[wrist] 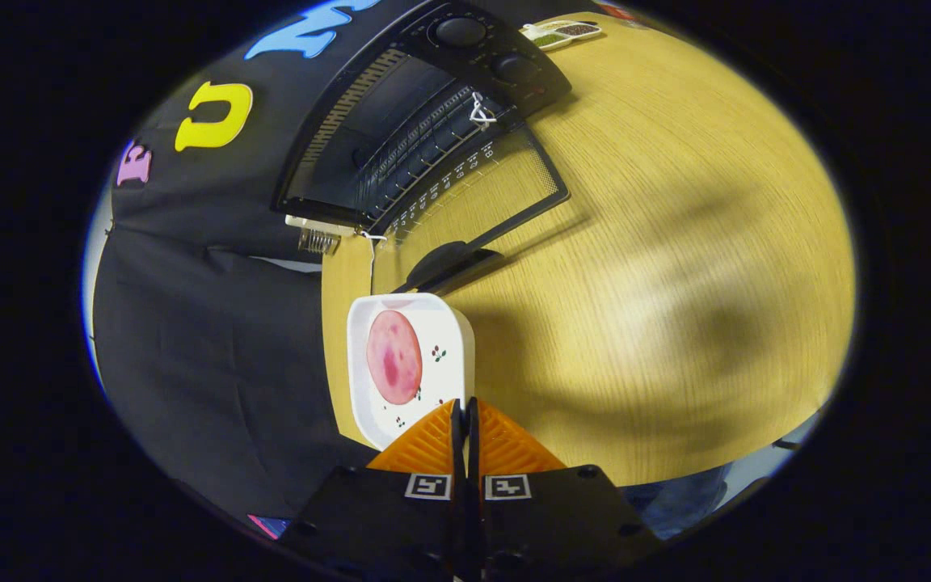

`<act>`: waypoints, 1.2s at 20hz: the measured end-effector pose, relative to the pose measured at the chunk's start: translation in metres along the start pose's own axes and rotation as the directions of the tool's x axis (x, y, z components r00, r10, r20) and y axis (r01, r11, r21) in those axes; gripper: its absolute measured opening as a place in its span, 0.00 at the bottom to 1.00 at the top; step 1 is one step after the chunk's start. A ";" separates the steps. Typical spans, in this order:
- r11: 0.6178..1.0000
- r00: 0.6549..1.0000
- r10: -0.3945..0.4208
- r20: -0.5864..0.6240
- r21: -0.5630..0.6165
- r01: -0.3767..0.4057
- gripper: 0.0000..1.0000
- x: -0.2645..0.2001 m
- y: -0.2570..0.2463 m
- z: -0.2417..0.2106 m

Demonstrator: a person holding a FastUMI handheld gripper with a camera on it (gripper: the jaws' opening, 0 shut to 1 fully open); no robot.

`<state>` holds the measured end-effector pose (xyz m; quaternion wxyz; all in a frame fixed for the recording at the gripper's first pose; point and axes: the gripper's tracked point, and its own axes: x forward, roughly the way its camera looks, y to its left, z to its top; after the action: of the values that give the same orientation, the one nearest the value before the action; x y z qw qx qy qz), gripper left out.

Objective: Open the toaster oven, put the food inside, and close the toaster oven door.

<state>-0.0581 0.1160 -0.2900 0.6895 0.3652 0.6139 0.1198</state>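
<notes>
The gripper is pinching the near rim of a white dish, its two fingers drawn together with just a thin slit between them, and the rim is sitting in that slit, so both fingers are pressing on it. The dish is lying just ahead of the fingers, and a round pink slice of food is resting flat inside it (small dark sprigs are printed on the dish's floor beside the slice). The dish is showing over the near corner of a wooden table, close to where the table's edge is meeting the dark booth cloth; whether it is resting there or lifted, I cannot tell. Beyond the dish, the toaster oven is standing open, its glass door folded down toward the dish with its handle nearest. A wire rack is showing inside the cavity. Further back, past the oven's knobs, a small tray is sitting on the table.
</notes>
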 end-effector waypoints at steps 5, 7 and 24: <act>0.994 0.989 -0.004 0.151 0.112 -0.013 0.01 0.002 0.021 0.008; 0.986 0.977 -0.012 0.212 0.163 -0.023 0.01 -0.002 0.029 0.016; 0.857 0.873 -0.086 0.481 0.483 -0.182 0.01 0.035 0.067 0.107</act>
<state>0.0683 0.1467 -0.2749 0.6951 0.5693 0.4206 -0.1259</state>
